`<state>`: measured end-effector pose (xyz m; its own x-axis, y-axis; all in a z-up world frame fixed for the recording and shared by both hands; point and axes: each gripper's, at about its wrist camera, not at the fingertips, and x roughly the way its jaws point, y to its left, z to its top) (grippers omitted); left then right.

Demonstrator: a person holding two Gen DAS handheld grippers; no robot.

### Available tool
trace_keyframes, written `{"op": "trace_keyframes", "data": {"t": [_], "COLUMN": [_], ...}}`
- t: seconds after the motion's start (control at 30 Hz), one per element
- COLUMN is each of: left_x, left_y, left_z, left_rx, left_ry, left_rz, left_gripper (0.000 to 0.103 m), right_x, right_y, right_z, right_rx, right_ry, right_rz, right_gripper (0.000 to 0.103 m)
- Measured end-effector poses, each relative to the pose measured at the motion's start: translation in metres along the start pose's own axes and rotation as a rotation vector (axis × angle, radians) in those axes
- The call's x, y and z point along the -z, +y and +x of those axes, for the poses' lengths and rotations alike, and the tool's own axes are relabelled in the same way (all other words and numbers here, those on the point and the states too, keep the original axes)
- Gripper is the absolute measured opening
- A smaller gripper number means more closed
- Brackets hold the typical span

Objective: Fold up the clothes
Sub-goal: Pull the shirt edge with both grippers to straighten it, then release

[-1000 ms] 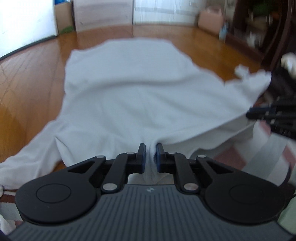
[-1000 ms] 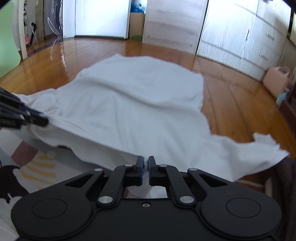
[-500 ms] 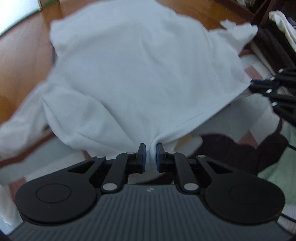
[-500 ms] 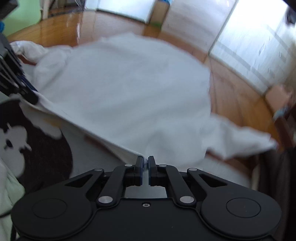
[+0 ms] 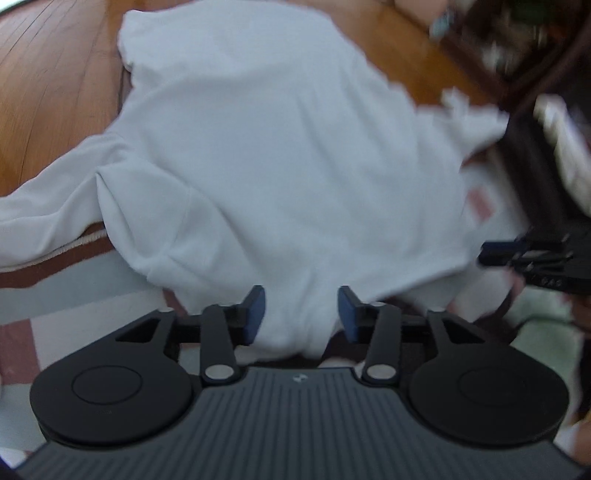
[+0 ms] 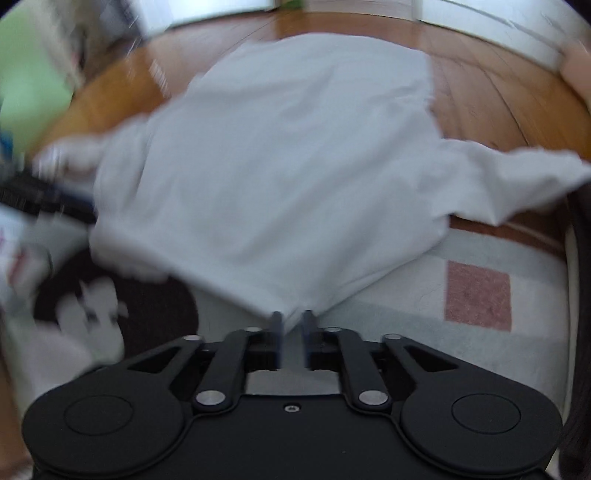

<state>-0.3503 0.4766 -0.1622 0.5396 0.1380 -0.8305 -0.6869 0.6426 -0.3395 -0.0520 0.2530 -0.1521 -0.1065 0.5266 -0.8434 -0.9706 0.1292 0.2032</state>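
A white T-shirt (image 5: 280, 155) lies spread over a patterned rug and the wooden floor, sleeves out to both sides. My left gripper (image 5: 301, 314) is open, its blue pads apart, with the shirt's near hem lying loose between them. My right gripper (image 6: 292, 325) has its pads slightly apart, and the corner of the shirt (image 6: 280, 177) sits just at their tips; the view is blurred. The right gripper also shows at the right edge of the left wrist view (image 5: 491, 253). The left gripper shows blurred at the left edge of the right wrist view (image 6: 85, 214).
A pale rug (image 6: 406, 302) with pink squares and a dark brown patch (image 6: 155, 306) lies under the shirt's near part. A wooden floor (image 5: 55, 81) lies beyond. Dark furniture (image 5: 524, 48) stands at the far right. White cupboards (image 6: 491, 22) stand at the back.
Both grippers have drawn the shirt's hem toward me onto the rug. The left gripper has opened and let go of the hem. The right gripper's pads have parted a little.
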Motion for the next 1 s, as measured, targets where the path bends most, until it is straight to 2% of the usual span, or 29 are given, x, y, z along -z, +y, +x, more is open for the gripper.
{"op": "trace_keyframes", "data": {"t": [0.03, 0.1, 0.2, 0.27, 0.37, 0.43, 0.47, 0.5, 0.53, 0.6, 0.67, 0.73, 0.77, 0.83, 0.9, 0.93, 0.97, 1.0], "left_x": [-0.003, -0.007, -0.007, -0.007, -0.008, -0.011, -0.012, -0.013, -0.012, -0.012, -0.013, -0.017, -0.019, -0.025, -0.029, -0.031, -0.033, -0.035], "left_y": [0.007, 0.027, 0.06, 0.08, 0.107, 0.108, 0.109, 0.11, 0.113, 0.116, 0.121, 0.127, 0.13, 0.132, 0.127, 0.122, 0.116, 0.111], "left_z": [-0.005, -0.014, -0.016, -0.015, -0.017, -0.012, -0.01, -0.007, -0.002, 0.006, 0.01, 0.011, 0.014, 0.025, 0.034, 0.036, 0.039, 0.041], "left_rx": [0.002, -0.046, -0.204, -0.255, -0.185, -0.182, -0.181, -0.179, -0.177, -0.196, -0.227, -0.215, -0.201, -0.179, -0.209, -0.232, -0.257, -0.282], "left_ry": [-0.025, -0.062, -0.07, -0.07, -0.137, -0.166, -0.181, -0.186, -0.17, -0.146, -0.157, -0.211, -0.234, -0.237, -0.24, -0.243, -0.232, -0.224], "left_rz": [-0.033, -0.103, -0.201, -0.263, -0.409, -0.434, -0.446, -0.458, -0.467, -0.476, -0.49, -0.509, -0.515, -0.514, -0.476, -0.445, -0.401, -0.357], "left_gripper": [0.047, 0.05, 0.05, 0.05, 0.05, 0.05, 0.05, 0.05, 0.05, 0.05, 0.05, 0.052, 0.06, 0.068, 0.069, 0.069, 0.067, 0.066], "right_x": [0.001, -0.005, -0.012, -0.019, -0.028, -0.03, -0.029, -0.03, -0.032, -0.04, -0.046, -0.05, -0.053, -0.062, -0.076, -0.084, -0.089, -0.095], "right_y": [-0.008, -0.032, -0.063, -0.076, -0.094, -0.1, -0.099, -0.097, -0.094, -0.091, -0.092, -0.097, -0.101, -0.113, -0.114, -0.112, -0.106, -0.101], "right_z": [-0.005, -0.007, 0.003, 0.015, 0.032, 0.036, 0.035, 0.035, 0.037, 0.044, 0.054, 0.06, 0.064, 0.073, 0.079, 0.082, 0.084, 0.086], "right_rx": [-0.011, -0.027, -0.014, 0.013, 0.024, 0.01, -0.03, -0.054, -0.031, 0.069, 0.108, 0.099, 0.1, 0.12, 0.155, 0.165, 0.195, 0.226], "right_ry": [-0.028, -0.072, -0.075, -0.068, -0.038, -0.028, -0.053, -0.079, -0.093, -0.098, -0.085, -0.106, -0.113, -0.116, -0.137, -0.132, -0.13, -0.127], "right_rz": [0.063, 0.2, 0.34, 0.387, 0.539, 0.67, 0.706, 0.702, 0.676, 0.61, 0.569, 0.581, 0.607, 0.691, 0.745, 0.73, 0.676, 0.622], "right_gripper": [0.044, 0.049, 0.049, 0.049, 0.049, 0.05, 0.049, 0.049, 0.05, 0.05, 0.05, 0.051, 0.053, 0.066, 0.067, 0.065, 0.031, 0.005]}}
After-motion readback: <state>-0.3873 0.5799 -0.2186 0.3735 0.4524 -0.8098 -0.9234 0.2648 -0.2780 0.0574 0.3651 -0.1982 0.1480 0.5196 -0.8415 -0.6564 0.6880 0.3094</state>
